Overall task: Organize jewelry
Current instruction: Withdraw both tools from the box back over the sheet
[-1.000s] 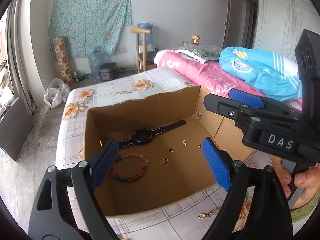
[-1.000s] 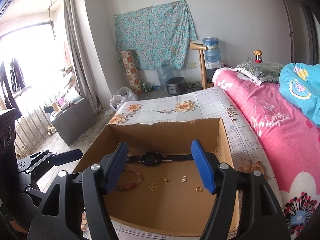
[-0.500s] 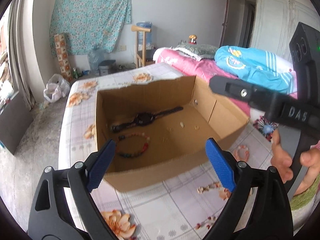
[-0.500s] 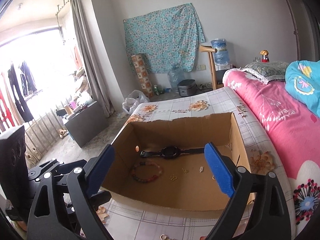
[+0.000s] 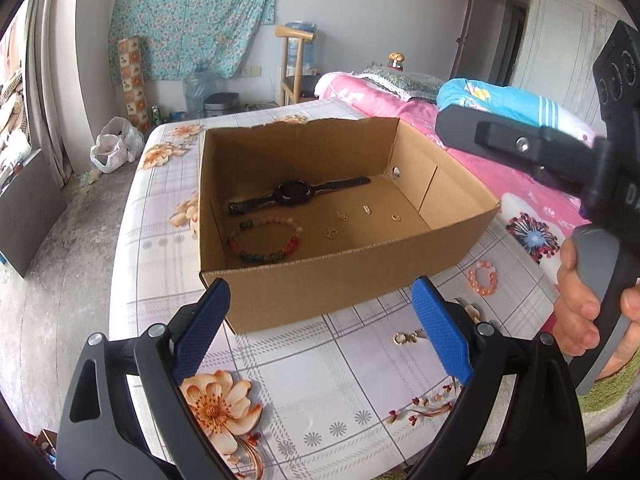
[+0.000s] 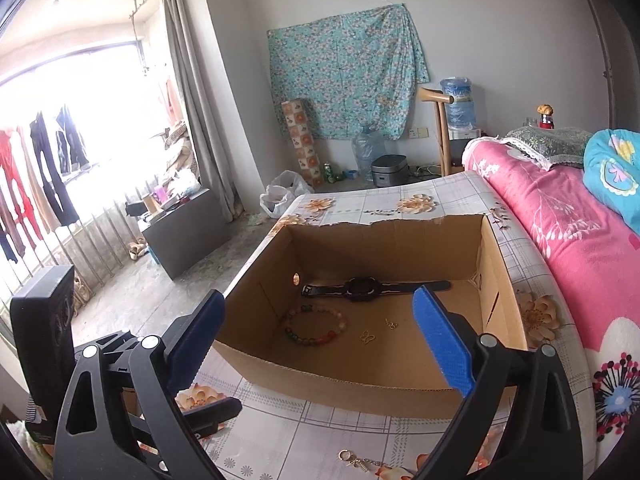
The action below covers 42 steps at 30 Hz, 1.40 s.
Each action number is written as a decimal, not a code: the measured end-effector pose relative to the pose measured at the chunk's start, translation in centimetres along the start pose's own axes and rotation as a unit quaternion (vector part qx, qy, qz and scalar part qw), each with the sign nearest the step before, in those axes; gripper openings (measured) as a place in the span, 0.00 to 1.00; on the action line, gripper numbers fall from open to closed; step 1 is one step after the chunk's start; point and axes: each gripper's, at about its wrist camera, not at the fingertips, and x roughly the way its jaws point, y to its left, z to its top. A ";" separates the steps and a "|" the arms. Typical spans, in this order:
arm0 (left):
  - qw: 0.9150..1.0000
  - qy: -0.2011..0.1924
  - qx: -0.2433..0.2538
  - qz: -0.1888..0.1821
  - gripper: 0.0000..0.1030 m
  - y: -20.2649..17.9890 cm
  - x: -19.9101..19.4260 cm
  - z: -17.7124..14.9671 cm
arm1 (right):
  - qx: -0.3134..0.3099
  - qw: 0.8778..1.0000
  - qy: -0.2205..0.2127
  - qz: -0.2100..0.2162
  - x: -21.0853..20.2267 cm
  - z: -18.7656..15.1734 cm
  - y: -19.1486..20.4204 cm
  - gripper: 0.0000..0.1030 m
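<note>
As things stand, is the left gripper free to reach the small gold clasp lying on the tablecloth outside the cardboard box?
Probably yes. The left gripper is open and empty, and the gold clasp lies on bare tablecloth beside its right finger, in front of the cardboard box, nothing covering it.

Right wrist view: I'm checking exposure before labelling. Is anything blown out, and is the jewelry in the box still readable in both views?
Right wrist view: the window is blown out white, while the cardboard box interior stays readable. Left wrist view: evenly lit, with the beaded bracelet and watch sharp and strong fisheye bending at the edges.
</note>
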 end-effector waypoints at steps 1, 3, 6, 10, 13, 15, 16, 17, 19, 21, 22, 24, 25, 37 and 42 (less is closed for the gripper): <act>1.000 0.000 0.000 0.000 0.86 0.0 0.0 -0.1 | -0.001 1.000 -0.001 0.001 -0.1 0.0 0.1 0.90; 1.000 0.002 -0.001 0.001 0.86 -0.1 0.1 -0.2 | -0.004 1.000 -0.001 0.002 -0.3 -0.1 0.3 0.90; 1.000 0.004 0.000 0.000 0.86 -0.2 0.1 -0.3 | -0.006 1.000 0.000 0.005 -0.5 -0.2 0.5 0.90; 1.000 0.008 0.001 0.003 0.86 -0.3 0.2 -0.6 | -0.008 1.000 0.000 0.007 -0.5 -0.2 0.7 0.90; 1.000 0.011 -0.001 0.002 0.86 -0.3 0.3 -0.7 | -0.008 1.000 0.000 0.011 -0.6 -0.3 0.8 0.91; 1.000 0.014 -0.001 0.004 0.86 -0.3 0.4 -0.8 | -0.007 1.000 0.000 0.013 -0.7 -0.3 0.8 0.91; 1.000 0.015 -0.001 0.004 0.86 -0.3 0.4 -0.8 | -0.006 1.000 0.000 0.016 -0.8 -0.3 0.7 0.91; 1.000 0.016 -0.001 0.004 0.86 -0.3 0.5 -0.9 | -0.006 1.000 0.000 0.017 -0.8 -0.3 0.7 0.91; 1.000 0.019 -0.001 0.004 0.86 -0.4 0.6 -1.0 | -0.007 1.000 -0.001 0.019 -0.9 -0.3 0.8 0.91; 1.000 0.022 -0.001 0.004 0.86 -0.4 0.7 -1.1 | -0.008 1.000 -0.002 0.020 -0.9 -0.4 0.8 0.91; 1.000 0.026 -0.001 0.003 0.86 -0.4 0.9 -1.2 | -0.008 1.000 -0.001 0.020 -0.9 -0.4 0.8 0.91; 1.000 0.031 0.000 0.004 0.86 -0.5 1.1 -1.5 | -0.008 1.000 0.000 0.023 -1.0 -0.6 0.8 0.91; 0.999 0.036 0.001 0.005 0.86 -0.6 1.3 -1.7 | -0.007 1.000 0.002 0.024 -1.0 -0.7 0.8 0.91; 0.994 0.108 -0.005 0.030 0.86 0.2 4.4 -5.7 | -0.017 0.998 0.056 0.003 -0.6 -4.4 0.4 0.91; 0.991 0.128 -0.007 0.036 0.86 0.7 5.6 -7.0 | -0.019 0.994 0.101 -0.027 0.0 -6.8 0.1 0.91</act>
